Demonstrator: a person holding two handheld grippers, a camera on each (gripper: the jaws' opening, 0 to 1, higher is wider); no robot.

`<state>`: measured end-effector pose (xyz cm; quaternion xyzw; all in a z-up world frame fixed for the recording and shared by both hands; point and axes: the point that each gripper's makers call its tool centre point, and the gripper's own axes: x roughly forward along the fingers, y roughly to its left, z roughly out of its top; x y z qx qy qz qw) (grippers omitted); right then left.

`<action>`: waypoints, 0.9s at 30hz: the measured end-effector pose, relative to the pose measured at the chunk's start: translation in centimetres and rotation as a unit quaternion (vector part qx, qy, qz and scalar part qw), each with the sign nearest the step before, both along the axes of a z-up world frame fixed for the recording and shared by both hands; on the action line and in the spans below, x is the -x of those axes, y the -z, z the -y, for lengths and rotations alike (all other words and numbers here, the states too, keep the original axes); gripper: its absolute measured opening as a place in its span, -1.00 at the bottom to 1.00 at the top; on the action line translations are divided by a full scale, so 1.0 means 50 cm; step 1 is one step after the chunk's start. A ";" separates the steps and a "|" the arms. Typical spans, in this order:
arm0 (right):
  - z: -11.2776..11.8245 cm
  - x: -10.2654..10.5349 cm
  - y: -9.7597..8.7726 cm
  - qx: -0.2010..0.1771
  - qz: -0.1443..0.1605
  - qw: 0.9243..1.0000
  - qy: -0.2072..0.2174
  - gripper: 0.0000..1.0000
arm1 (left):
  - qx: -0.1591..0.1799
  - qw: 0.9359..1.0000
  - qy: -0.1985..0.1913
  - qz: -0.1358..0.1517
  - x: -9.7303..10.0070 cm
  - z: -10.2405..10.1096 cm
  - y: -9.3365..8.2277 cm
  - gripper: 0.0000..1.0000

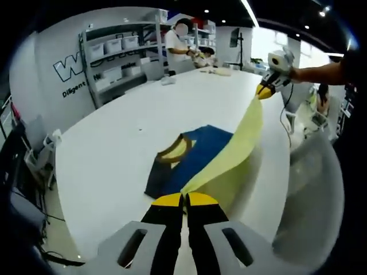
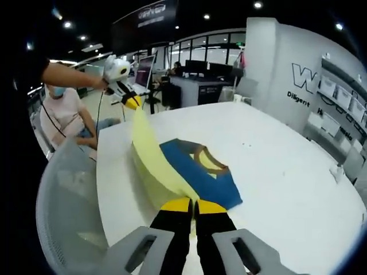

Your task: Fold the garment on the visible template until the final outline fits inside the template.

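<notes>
Garment (image 1: 195, 154) (yellow, blue and grey) lies partly on the white table (image 1: 109, 149), its yellow edge stretched above it between our left gripper (image 1: 184, 199) and right gripper (image 2: 193, 201), both seemingly clamped on cloth.

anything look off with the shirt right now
Nothing is damaged. The shirt is only half flat: its yellow edge is lifted off the table, stretched between the left gripper and right gripper.

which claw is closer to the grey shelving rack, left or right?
Right, probably. From the left claw the shelving rack sits far off across the table, with the right claw further forward. Both clamp the garment.
</notes>
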<state>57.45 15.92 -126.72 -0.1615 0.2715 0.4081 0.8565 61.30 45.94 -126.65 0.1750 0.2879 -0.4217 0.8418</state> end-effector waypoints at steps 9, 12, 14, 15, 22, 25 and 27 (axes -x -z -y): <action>0.004 -0.060 -0.025 -0.017 0.009 0.999 0.036 -1.00 | 0.003 1.000 -0.024 0.014 -0.065 -0.003 -0.020 -1.00; 0.005 -0.083 -0.030 -0.029 0.006 0.998 0.047 -1.00 | 0.000 1.000 -0.028 0.014 -0.083 -0.003 -0.020 -1.00; 0.001 -0.092 -0.032 -0.030 0.005 0.998 0.053 -1.00 | -0.003 0.999 -0.029 0.018 -0.095 -0.002 -0.021 -1.00; 0.001 -0.100 -0.032 -0.030 0.006 0.998 0.057 -1.00 | -0.003 0.999 -0.033 0.017 -0.101 -0.003 -0.021 -1.00; 0.009 -0.139 -0.023 -0.029 0.003 0.996 0.079 -1.00 | -0.006 0.998 -0.054 0.016 -0.140 -0.010 -0.012 -0.99; 0.012 -0.154 -0.020 -0.029 0.006 0.996 0.089 -1.00 | -0.004 0.998 -0.062 0.021 -0.158 -0.009 -0.012 -1.00; 0.012 -0.165 -0.018 -0.032 0.005 0.995 0.095 -1.00 | -0.007 0.998 -0.064 0.022 -0.165 -0.008 -0.008 -0.99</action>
